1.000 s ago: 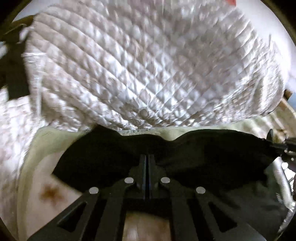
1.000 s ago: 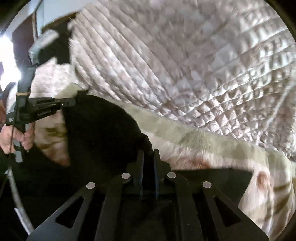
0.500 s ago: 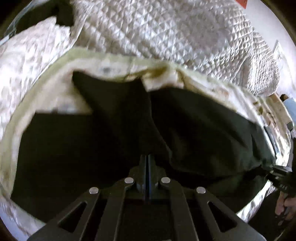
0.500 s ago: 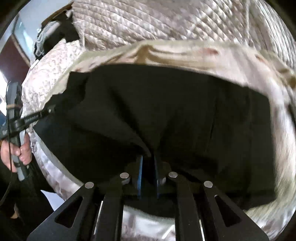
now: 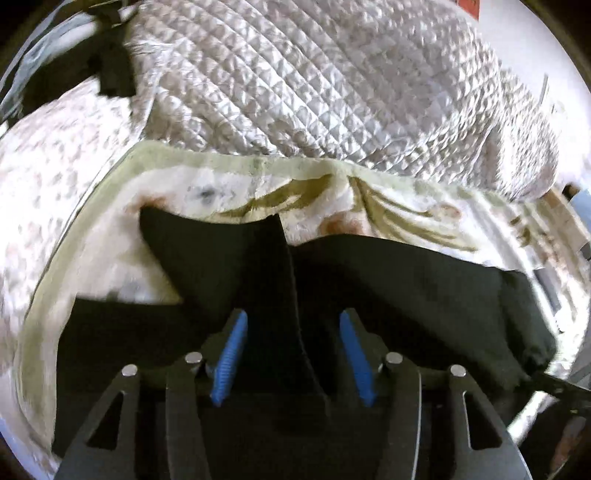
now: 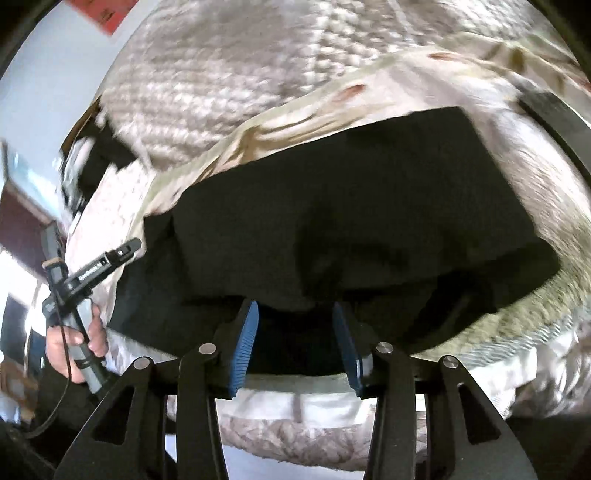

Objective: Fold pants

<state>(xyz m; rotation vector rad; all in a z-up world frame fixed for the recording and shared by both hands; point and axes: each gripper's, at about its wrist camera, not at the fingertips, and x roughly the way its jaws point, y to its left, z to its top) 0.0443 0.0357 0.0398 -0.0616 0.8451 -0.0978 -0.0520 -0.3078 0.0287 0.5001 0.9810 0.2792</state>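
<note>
Black pants lie folded on a cream patterned blanket on a bed. In the left wrist view my left gripper hovers over them. Its jaws are opening, and a fold edge of the cloth runs between the blue pads without being pressed. In the right wrist view the pants form a broad dark slab. My right gripper is at their near edge, jaws opening, with cloth between the pads but loose. A hand holds the left gripper at the pants' left end.
A white quilted bedspread is heaped behind the blanket. A dark object sits at the far left of the bed. The bed's edge runs just under the right gripper. A red sheet hangs on the wall.
Both grippers were shut on the black cloth and carried it over and down onto the blanket. Now both have opened and the pants lie folded.
</note>
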